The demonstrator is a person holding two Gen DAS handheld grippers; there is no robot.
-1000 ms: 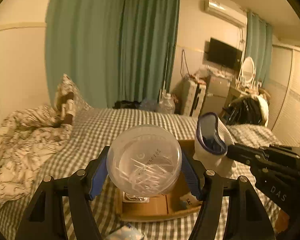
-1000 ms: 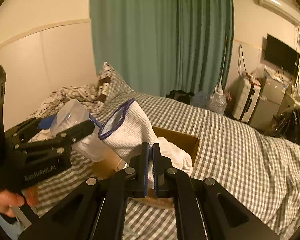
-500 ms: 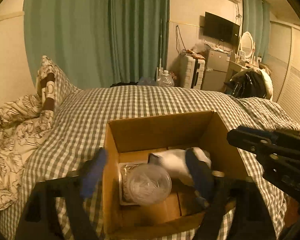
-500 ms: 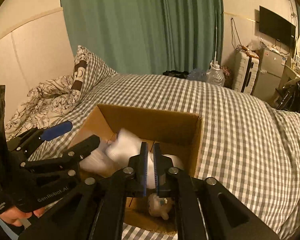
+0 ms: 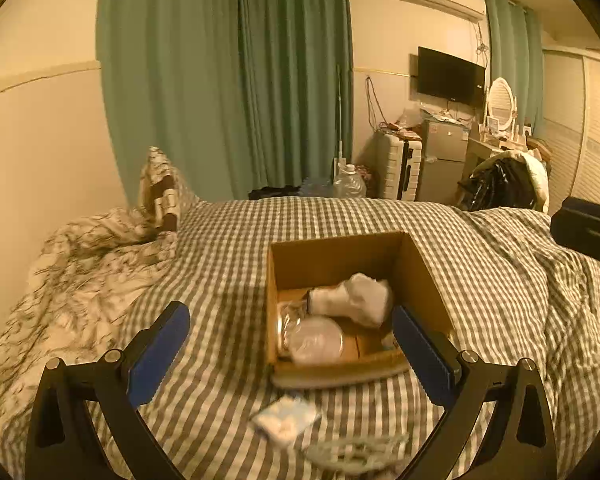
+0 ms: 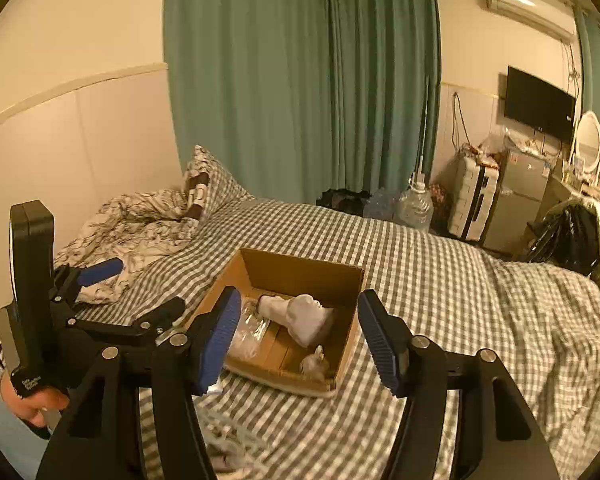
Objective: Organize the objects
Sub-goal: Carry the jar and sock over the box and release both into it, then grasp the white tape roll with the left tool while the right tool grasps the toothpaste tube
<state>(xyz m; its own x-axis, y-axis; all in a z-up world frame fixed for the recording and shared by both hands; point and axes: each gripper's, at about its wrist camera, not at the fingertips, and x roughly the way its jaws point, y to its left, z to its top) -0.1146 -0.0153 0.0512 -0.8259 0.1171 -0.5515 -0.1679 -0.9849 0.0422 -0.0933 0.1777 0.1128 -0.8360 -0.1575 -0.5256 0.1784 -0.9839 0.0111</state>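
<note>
An open cardboard box (image 5: 336,254) stands on the checked bed; it also shows in the right wrist view (image 6: 300,270). Inside lie a white sock (image 5: 356,298) (image 6: 300,314) and a clear round plastic container (image 5: 316,340) (image 6: 246,332). My left gripper (image 5: 292,344) is open and empty, held near and above the box's front. My right gripper (image 6: 298,340) is open and empty, above the box's near side. The left gripper's body shows at the left of the right wrist view (image 6: 100,312).
A small white packet (image 5: 286,418) and a pale knitted item (image 5: 352,452) lie on the bed in front of the box. A crumpled patterned duvet (image 5: 80,272) and a pillow (image 5: 160,188) are to the left. Furniture stands beyond the bed.
The left gripper opened and let the clear container into the box; the right gripper opened and let the sock into the box. Both grippers pulled back from the box.
</note>
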